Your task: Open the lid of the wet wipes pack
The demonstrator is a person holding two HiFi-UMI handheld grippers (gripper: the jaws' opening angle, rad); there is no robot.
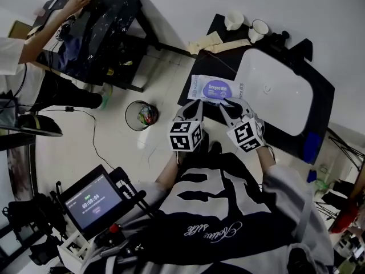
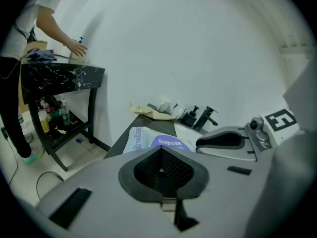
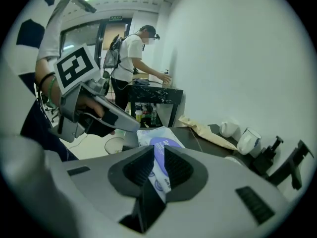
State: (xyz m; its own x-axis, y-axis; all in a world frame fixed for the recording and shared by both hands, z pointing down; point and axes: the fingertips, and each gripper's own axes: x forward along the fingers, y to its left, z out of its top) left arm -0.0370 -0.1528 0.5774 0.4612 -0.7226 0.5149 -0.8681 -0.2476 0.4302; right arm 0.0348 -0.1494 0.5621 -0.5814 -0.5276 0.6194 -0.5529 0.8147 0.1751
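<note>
The wet wipes pack (image 1: 213,88), white with a purple oval lid, lies on the black counter (image 1: 199,73) to the left of the sink. My left gripper (image 1: 193,108) is at the pack's near left edge. Seen in its own view, the left gripper (image 2: 161,156) has its jaws together with nothing between them, and the pack (image 2: 148,140) lies just beyond. My right gripper (image 1: 232,107) is at the pack's near right edge. In the right gripper view, the right gripper (image 3: 158,157) is shut on a white printed edge of the pack (image 3: 161,148).
A white sink basin (image 1: 276,90) with a black faucet (image 1: 282,37) takes up the counter's right. Two mugs (image 1: 245,24) and a brown paper bag (image 1: 215,41) are at the back. A waste bin (image 1: 141,115) stands on the floor to the left. Another person works at a black table (image 1: 100,27).
</note>
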